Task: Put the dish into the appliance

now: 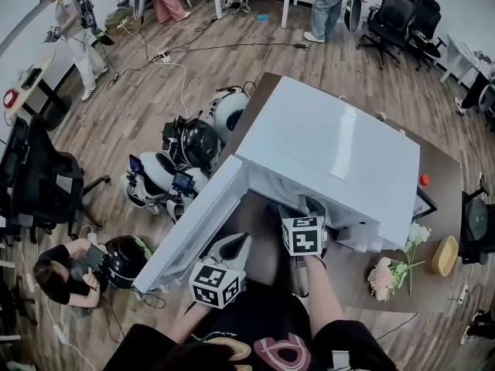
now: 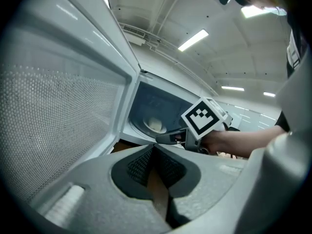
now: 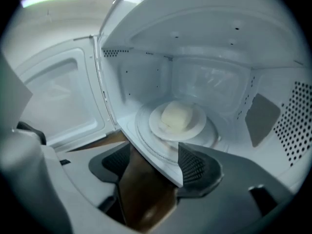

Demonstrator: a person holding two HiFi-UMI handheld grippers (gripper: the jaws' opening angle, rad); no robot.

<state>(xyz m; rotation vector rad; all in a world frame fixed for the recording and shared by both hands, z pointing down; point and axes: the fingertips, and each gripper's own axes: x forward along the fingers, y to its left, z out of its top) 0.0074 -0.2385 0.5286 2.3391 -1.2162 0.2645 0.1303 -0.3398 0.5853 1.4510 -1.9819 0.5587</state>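
White plastic and enamel make up the whole microwave (image 1: 325,153), which stands on the brown desk (image 1: 441,176) with its door (image 1: 197,230) swung wide to the left. The dish (image 3: 178,123), a pale plate with a pale lump of food on it, sits on the glass turntable (image 3: 144,130) in the middle of the cavity, so we judge the placing done.

Our right claw (image 3: 156,162) is at the near lip of the opening, spread wide and gripping nothing. Only the sill edge shows between its pads. Our left claw (image 2: 155,152) is pressed together and empty, low and just beside the inner face of the door.

To finish well, we should draw the right claw straight back toward us, lifting it clear of the sill so it does not knock the turntable. Then we should push the door flat from its outer side until it latches.

We find no brand, label or readable writing; the marker cubes carry only black-and-white square patterns.
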